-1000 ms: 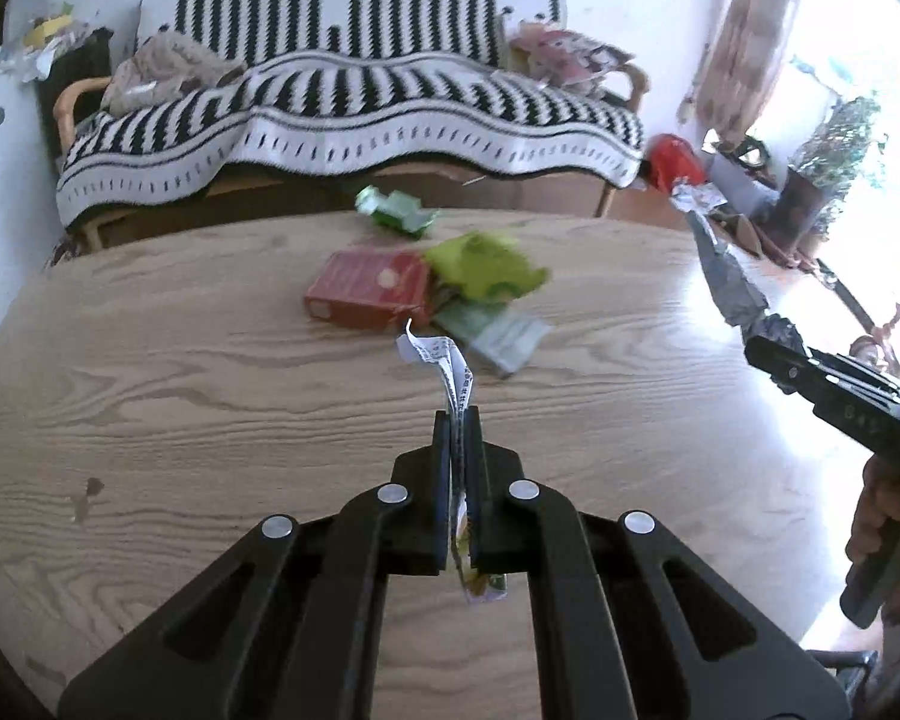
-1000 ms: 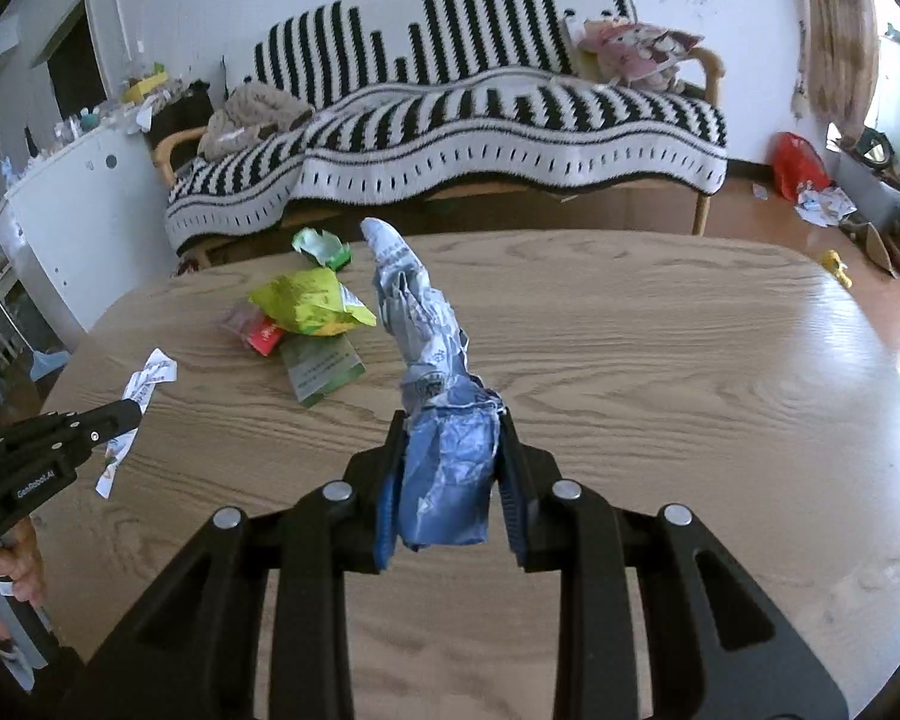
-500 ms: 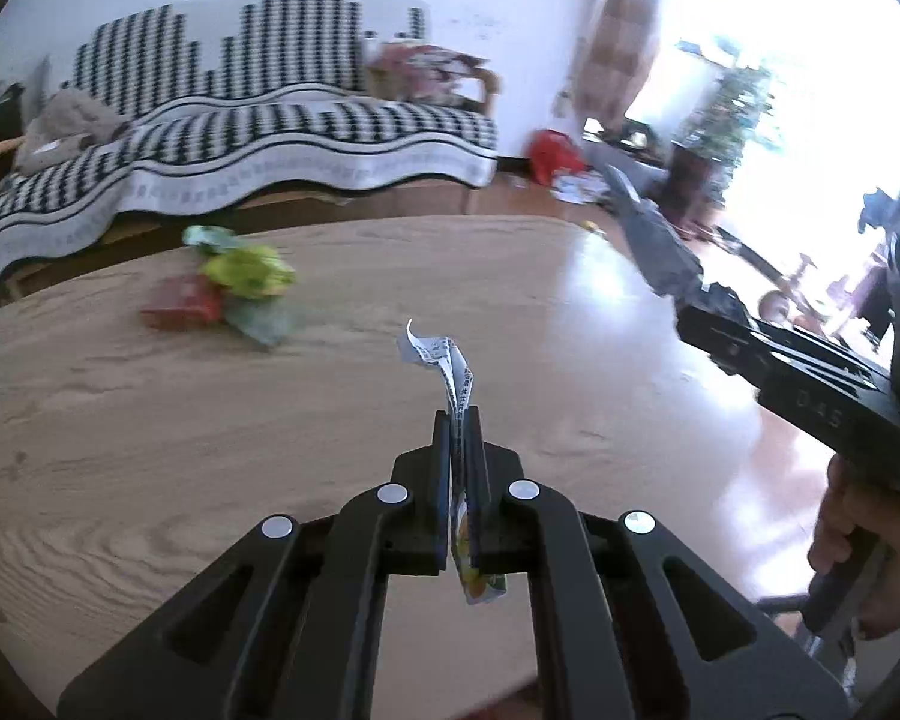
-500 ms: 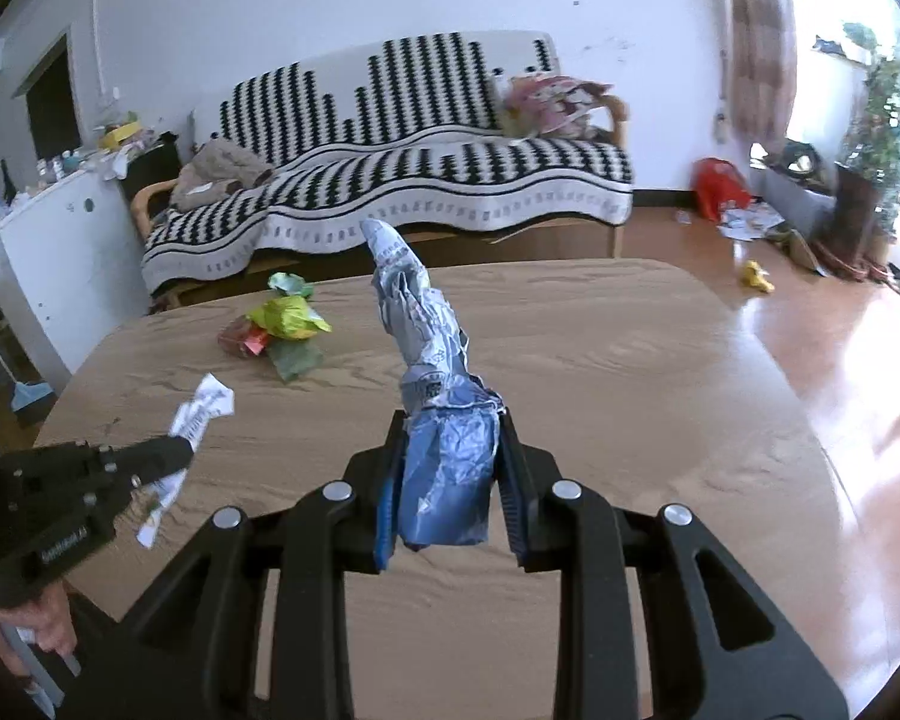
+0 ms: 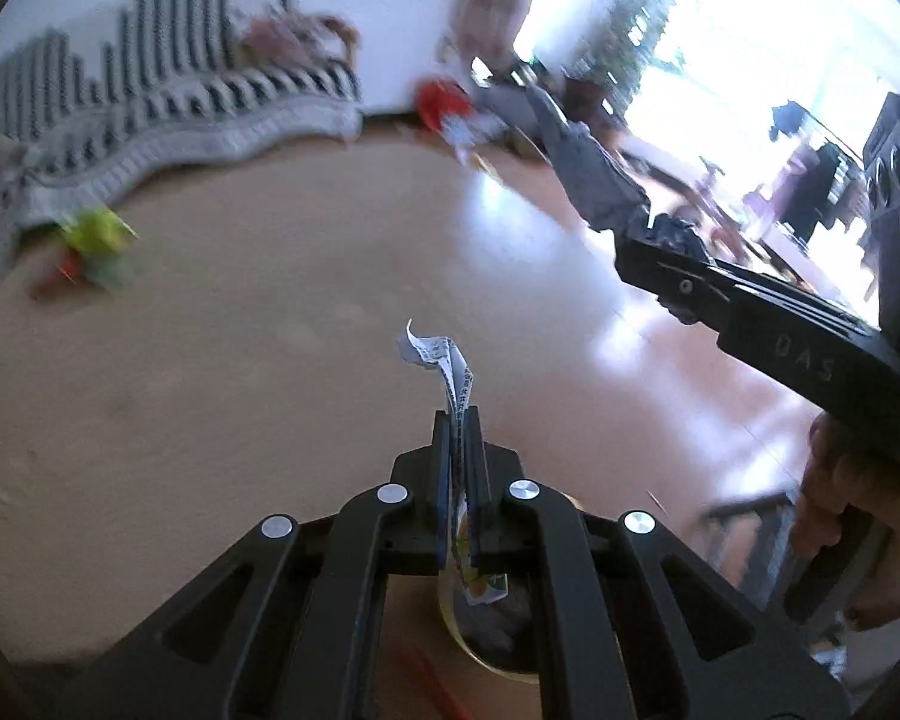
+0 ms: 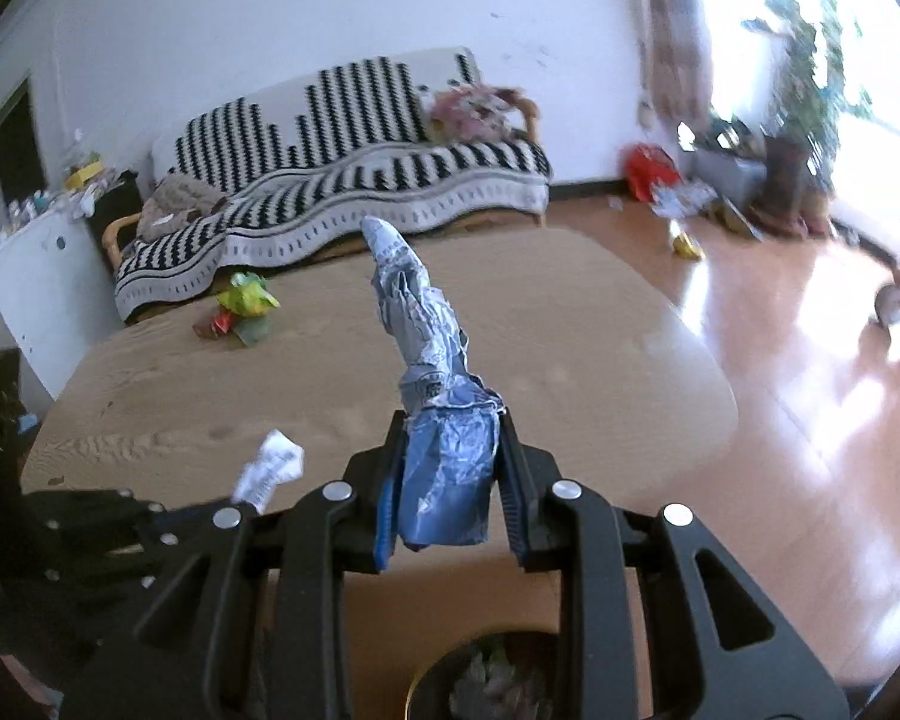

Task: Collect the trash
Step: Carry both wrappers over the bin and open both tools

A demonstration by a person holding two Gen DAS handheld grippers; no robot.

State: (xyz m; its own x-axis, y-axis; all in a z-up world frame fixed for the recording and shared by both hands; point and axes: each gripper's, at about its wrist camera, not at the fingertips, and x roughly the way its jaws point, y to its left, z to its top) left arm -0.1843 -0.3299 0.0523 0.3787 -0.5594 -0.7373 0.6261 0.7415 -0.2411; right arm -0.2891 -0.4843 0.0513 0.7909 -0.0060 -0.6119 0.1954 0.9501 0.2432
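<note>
We had swung both loads from the table (image 6: 570, 324) toward the bin (image 6: 480, 678) at six o'clock (each gripper clamped): left gripper (image 5: 459, 420) on the paper strip (image 5: 444, 360), right gripper (image 6: 450, 438) on the foil wrapper (image 6: 420, 324).

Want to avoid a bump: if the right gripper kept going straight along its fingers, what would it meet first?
Probably the bare tabletop: the right gripper, shut on a crumpled blue-silver wrapper, aims across it toward the striped sofa. Depth is unclear.

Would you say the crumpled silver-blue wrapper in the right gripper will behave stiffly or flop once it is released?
The wrapper probably holds its shape: its long twisted tail stands unsupported above the right gripper. It looks light, thin foil, so it may drift or snag when dropped.
</note>
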